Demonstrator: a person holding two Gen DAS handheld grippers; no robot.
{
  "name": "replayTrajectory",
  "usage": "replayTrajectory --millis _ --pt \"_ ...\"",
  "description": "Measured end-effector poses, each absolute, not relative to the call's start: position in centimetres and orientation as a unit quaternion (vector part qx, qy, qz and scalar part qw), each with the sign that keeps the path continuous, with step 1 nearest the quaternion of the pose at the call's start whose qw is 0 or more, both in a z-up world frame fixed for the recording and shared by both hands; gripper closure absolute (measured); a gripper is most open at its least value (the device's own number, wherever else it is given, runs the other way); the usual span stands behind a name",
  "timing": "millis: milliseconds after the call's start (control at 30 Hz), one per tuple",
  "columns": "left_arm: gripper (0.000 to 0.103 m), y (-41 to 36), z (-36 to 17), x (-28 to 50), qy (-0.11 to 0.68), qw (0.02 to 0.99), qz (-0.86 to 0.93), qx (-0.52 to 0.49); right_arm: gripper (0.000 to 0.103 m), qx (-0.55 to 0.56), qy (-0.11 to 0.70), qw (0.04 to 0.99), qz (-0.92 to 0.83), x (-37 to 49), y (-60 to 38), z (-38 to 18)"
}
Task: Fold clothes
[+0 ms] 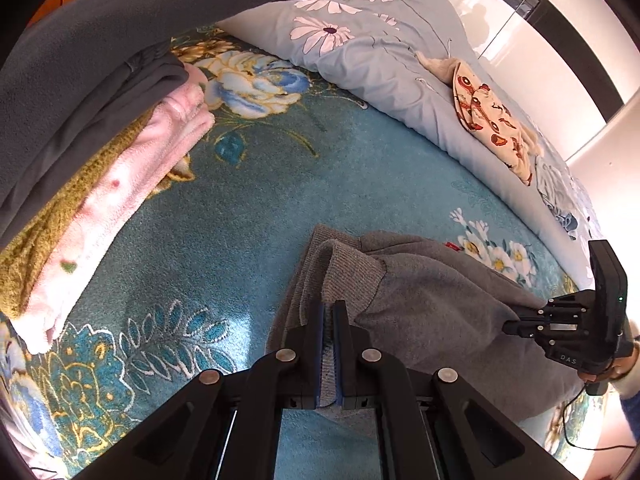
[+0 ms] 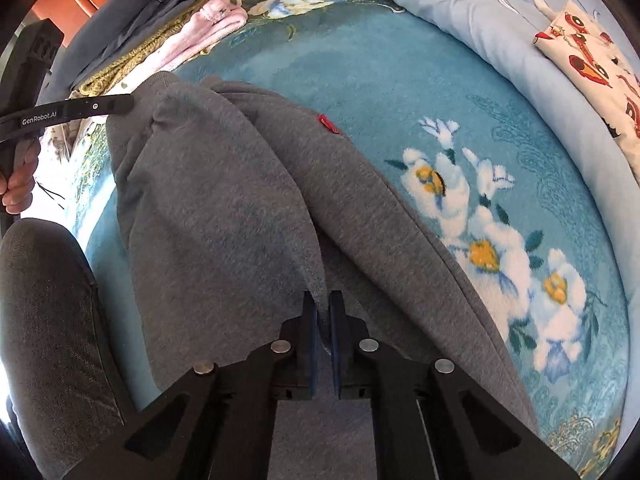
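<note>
The left gripper (image 1: 329, 312) is clamped on the ribbed cuff of the grey fleece sweatshirt (image 1: 432, 300); the right gripper (image 2: 323, 312) pinches a fold of its body. Step in hand: mid-fold. Next, both ends likely need carrying across together. The sweatshirt lies rumpled on the teal floral blanket (image 1: 240, 232), well apart from the folded stack (image 1: 100, 168).

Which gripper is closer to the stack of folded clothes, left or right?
Left. The left gripper, shut on the grey garment's ribbed end, sits near the stack of folded clothes. The right gripper holds the garment's opposite end, farther away.
</note>
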State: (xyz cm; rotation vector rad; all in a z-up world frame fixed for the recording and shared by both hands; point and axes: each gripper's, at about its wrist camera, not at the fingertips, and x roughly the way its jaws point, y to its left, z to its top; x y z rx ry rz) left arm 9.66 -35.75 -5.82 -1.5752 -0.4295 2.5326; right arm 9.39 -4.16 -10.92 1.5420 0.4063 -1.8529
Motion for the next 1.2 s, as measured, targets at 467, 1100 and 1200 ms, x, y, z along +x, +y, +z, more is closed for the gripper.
replayTrajectory --millis 467,1100,1200 --pt "0.095 -36.8 -7.6 5.5 -0.179 0.018 0.818 -0.547 0.100 0.600 0.098 0.256 -0.751 2.3 -3.0 -10.4" --pt "0.047 -41.9 -14.9 10.9 -0.454 0.082 0.693 -0.554 0.059 0.562 -0.107 0.176 -0.801 9.2 9.6 -4.6" --pt "0.047 -41.7 -15.5 9.8 -0.437 0.082 0.691 -0.569 0.059 0.573 -0.106 0.119 -0.804 12.1 13.6 -4.2"
